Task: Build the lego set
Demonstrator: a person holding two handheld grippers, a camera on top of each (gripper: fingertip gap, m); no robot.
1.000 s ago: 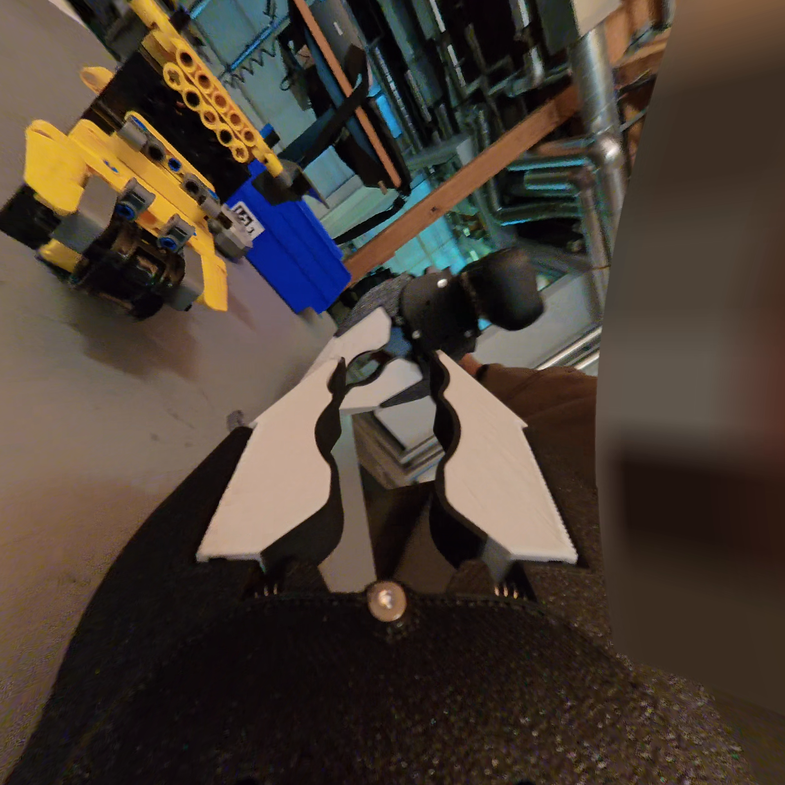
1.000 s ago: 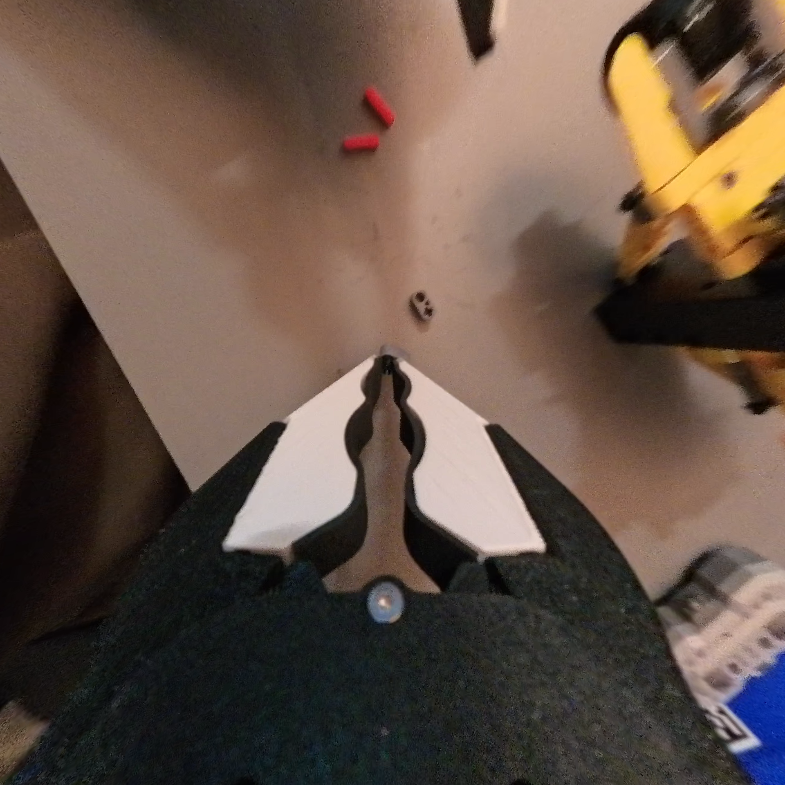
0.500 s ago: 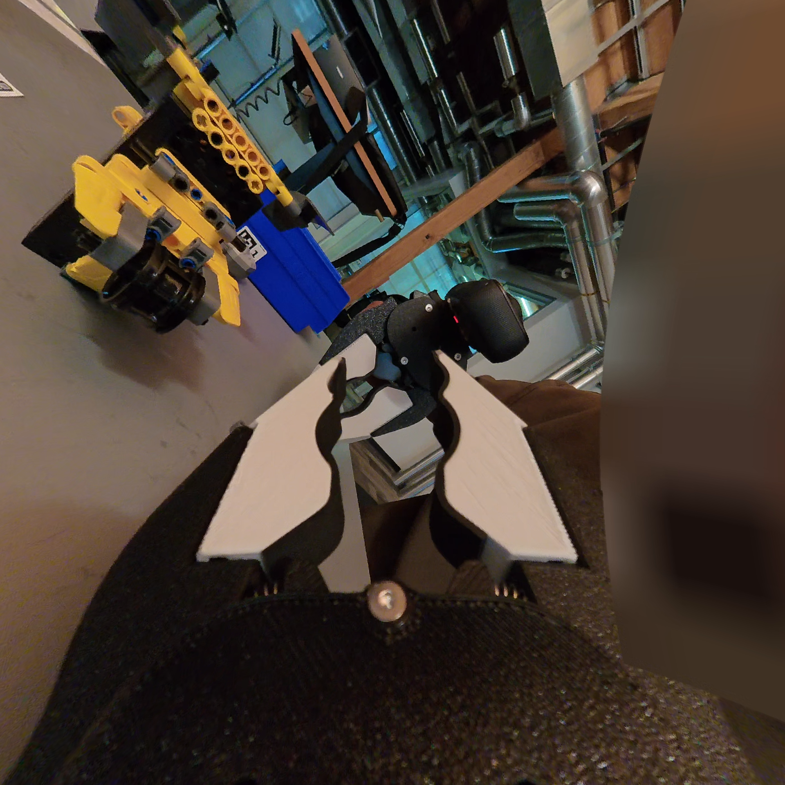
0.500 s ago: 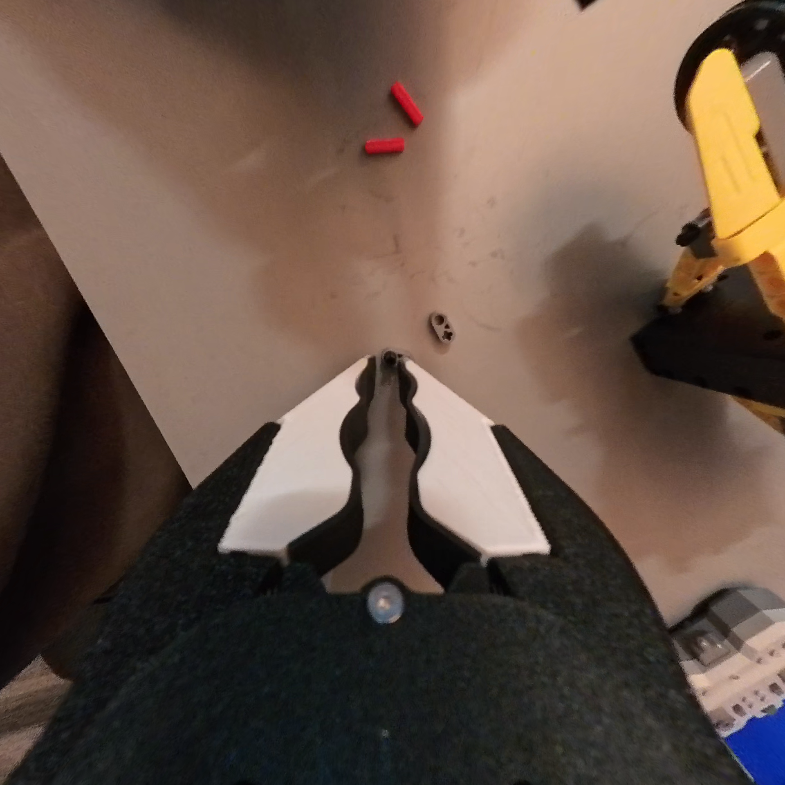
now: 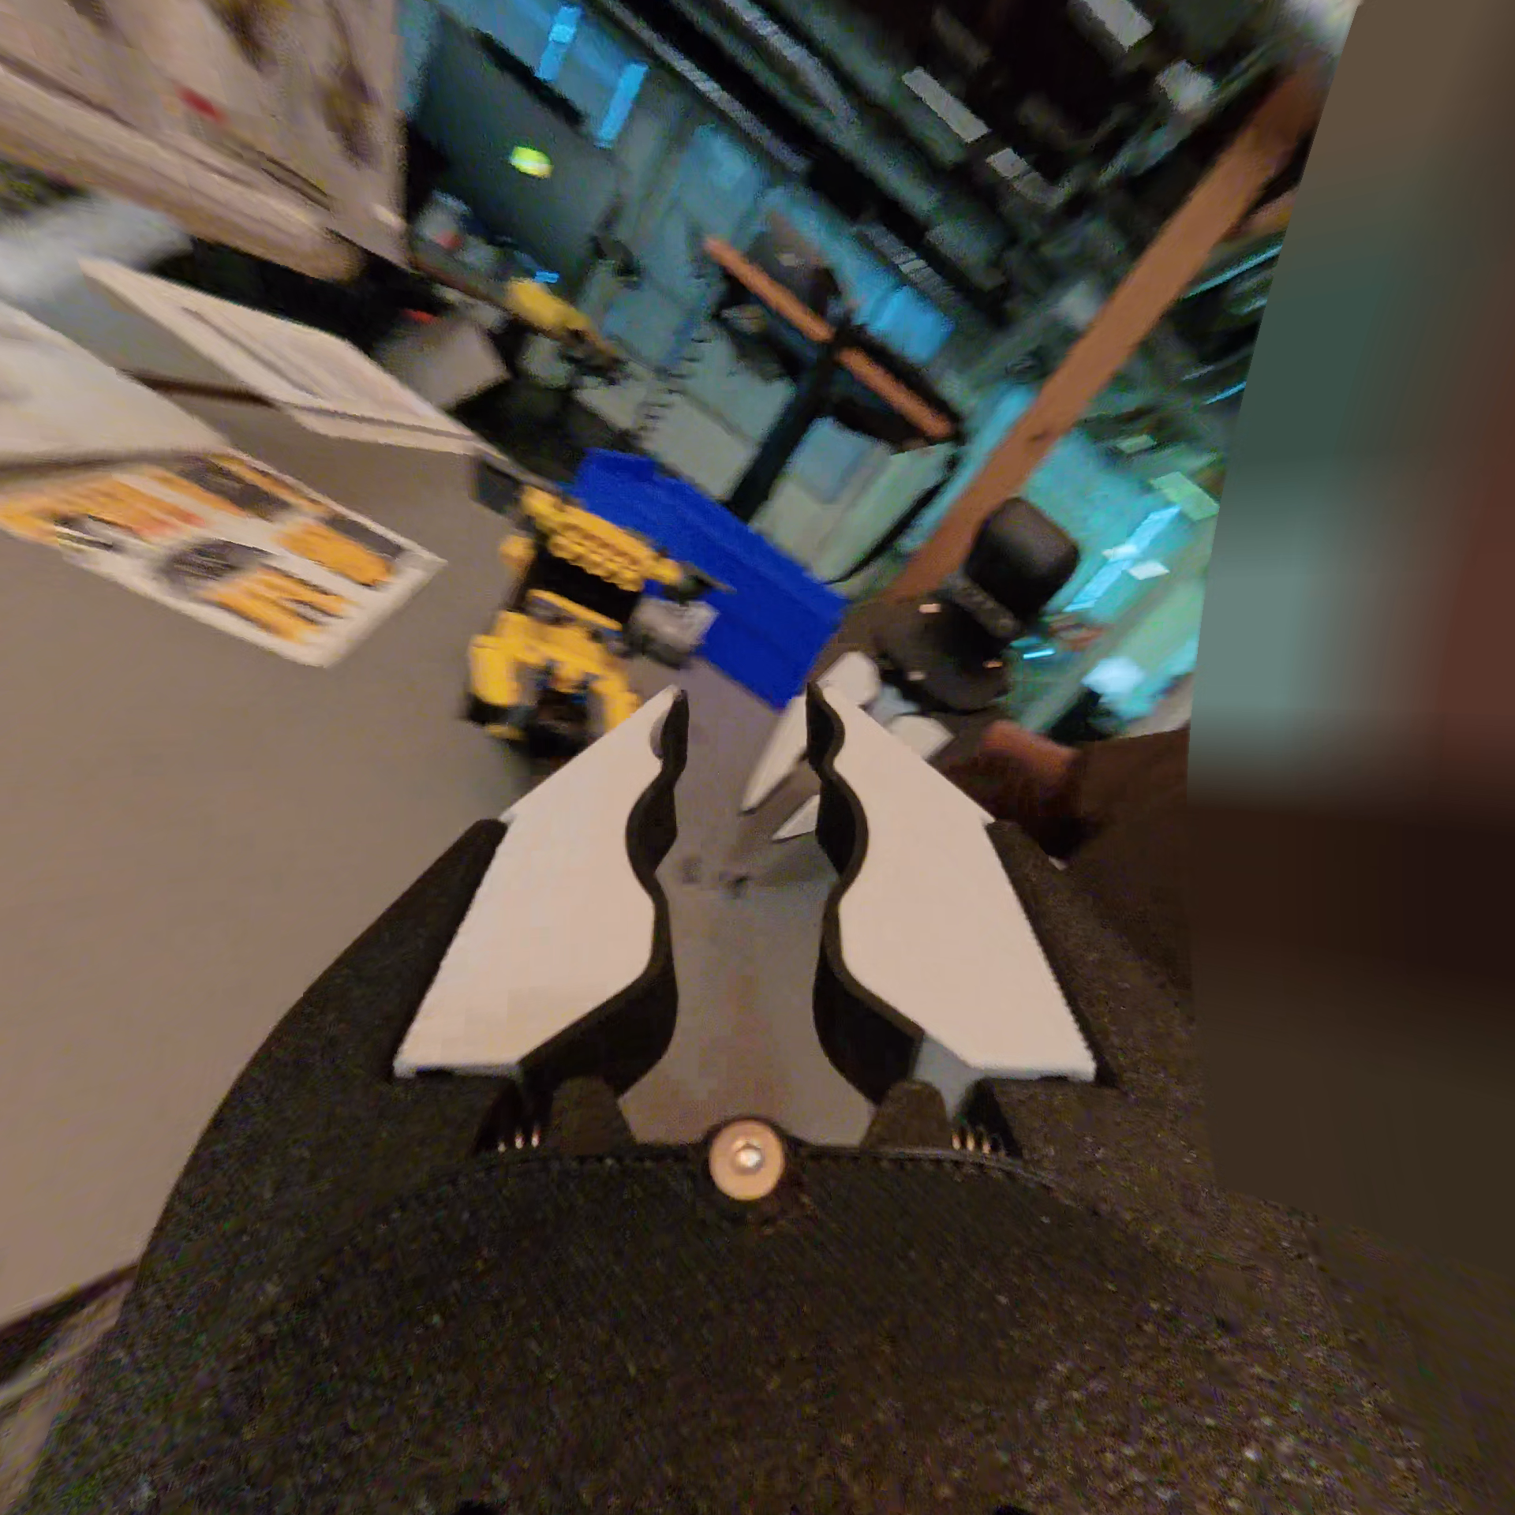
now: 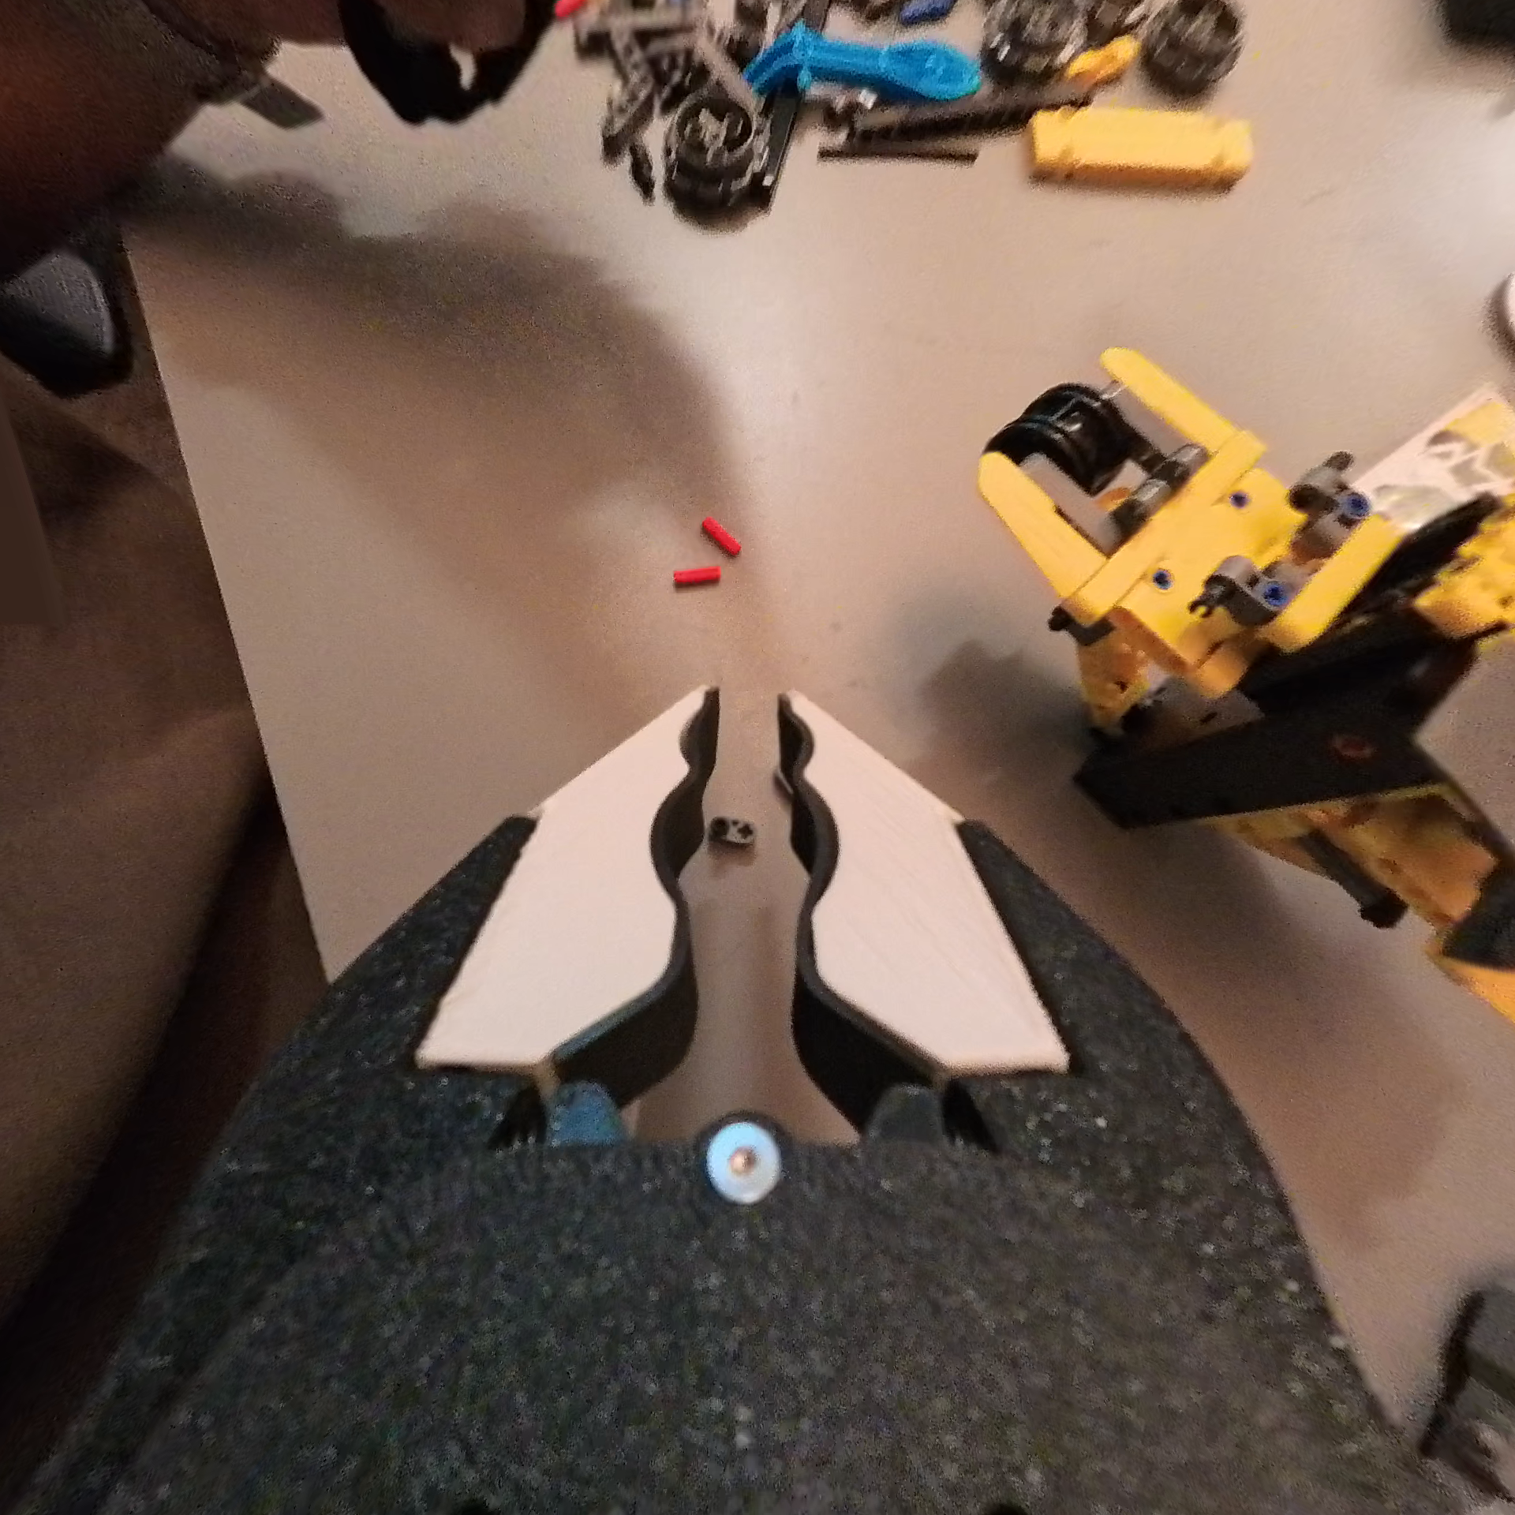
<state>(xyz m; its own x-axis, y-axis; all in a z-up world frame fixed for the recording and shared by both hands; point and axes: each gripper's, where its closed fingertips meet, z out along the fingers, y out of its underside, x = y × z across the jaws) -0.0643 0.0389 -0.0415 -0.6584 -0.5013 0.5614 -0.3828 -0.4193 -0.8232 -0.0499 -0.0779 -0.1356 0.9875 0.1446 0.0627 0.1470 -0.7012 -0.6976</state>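
Observation:
My right gripper [image 6: 748, 697] is open and empty above the grey table [image 6: 492, 459]. A small grey connector piece [image 6: 732, 830] lies on the table, seen between its two fingers. Two red pins [image 6: 709, 557] lie just beyond the tips. A yellow and black brick model [image 6: 1230, 639] stands to the right. My left gripper [image 5: 744, 705] is open and empty, in a blurred view. It points at the same yellow model [image 5: 557, 656]. The right gripper [image 5: 943, 656] shows beyond its tips.
A pile of loose parts [image 6: 861, 90], with wheels, a blue piece and a yellow beam [image 6: 1139, 147], lies at the far side. A blue bin [image 5: 721, 574] stands behind the model, an instruction booklet [image 5: 221, 557] to its left. The table edge [image 6: 213, 656] runs down the left.
My right gripper has opened from shut on a tiny piece and drawn back from the table, so more of it shows. My left gripper has swung round; it stays open.

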